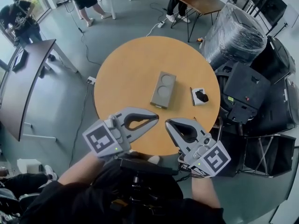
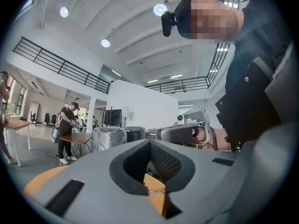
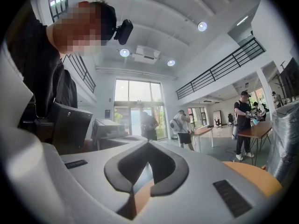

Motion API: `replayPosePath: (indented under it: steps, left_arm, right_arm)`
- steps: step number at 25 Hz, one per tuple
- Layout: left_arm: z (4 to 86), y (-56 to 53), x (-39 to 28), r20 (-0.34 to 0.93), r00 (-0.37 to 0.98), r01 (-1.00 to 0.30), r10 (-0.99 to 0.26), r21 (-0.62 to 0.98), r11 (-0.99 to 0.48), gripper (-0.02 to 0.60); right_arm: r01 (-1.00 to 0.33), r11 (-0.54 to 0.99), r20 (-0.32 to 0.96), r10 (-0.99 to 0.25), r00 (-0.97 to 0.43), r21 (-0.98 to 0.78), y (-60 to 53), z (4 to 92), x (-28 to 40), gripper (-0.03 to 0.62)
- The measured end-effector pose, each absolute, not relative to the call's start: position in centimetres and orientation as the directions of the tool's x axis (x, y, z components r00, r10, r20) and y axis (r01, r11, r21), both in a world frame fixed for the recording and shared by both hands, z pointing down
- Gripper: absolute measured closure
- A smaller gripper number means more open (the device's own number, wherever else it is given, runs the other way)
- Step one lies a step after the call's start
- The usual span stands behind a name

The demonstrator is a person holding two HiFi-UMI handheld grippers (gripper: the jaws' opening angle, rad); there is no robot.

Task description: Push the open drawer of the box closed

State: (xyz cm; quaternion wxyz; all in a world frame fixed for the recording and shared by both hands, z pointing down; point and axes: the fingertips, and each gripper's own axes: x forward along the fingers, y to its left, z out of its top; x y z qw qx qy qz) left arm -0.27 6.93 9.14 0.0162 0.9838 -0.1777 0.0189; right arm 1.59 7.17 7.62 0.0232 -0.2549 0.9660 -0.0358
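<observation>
Though flat, grey box (image 1: 163,89) on round tabletop (image 1: 131,73)

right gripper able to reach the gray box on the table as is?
Probably yes: only bare tabletop lies between the right gripper and the gray box; the small white item sits aside.

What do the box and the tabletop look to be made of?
Box: matte grey, probably moulded plastic, judging by its even dull surface and two round recesses. Tabletop: smooth tan, likely wood-look laminate; uniform colour, no grain visible from here.
</observation>
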Motion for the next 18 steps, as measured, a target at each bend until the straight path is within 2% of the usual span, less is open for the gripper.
replayPosePath:
  steps: [18]
  left_arm:
    - [9.51, 7.11, 0.42, 0.054, 0.94, -0.339, -0.338, 0.028, -0.94, 0.551]
  right_arm:
    - [-0.495, 0.864, -0.004, -0.497, -0.868, -0.09, 7.17, 8.15, 1.98, 0.579]
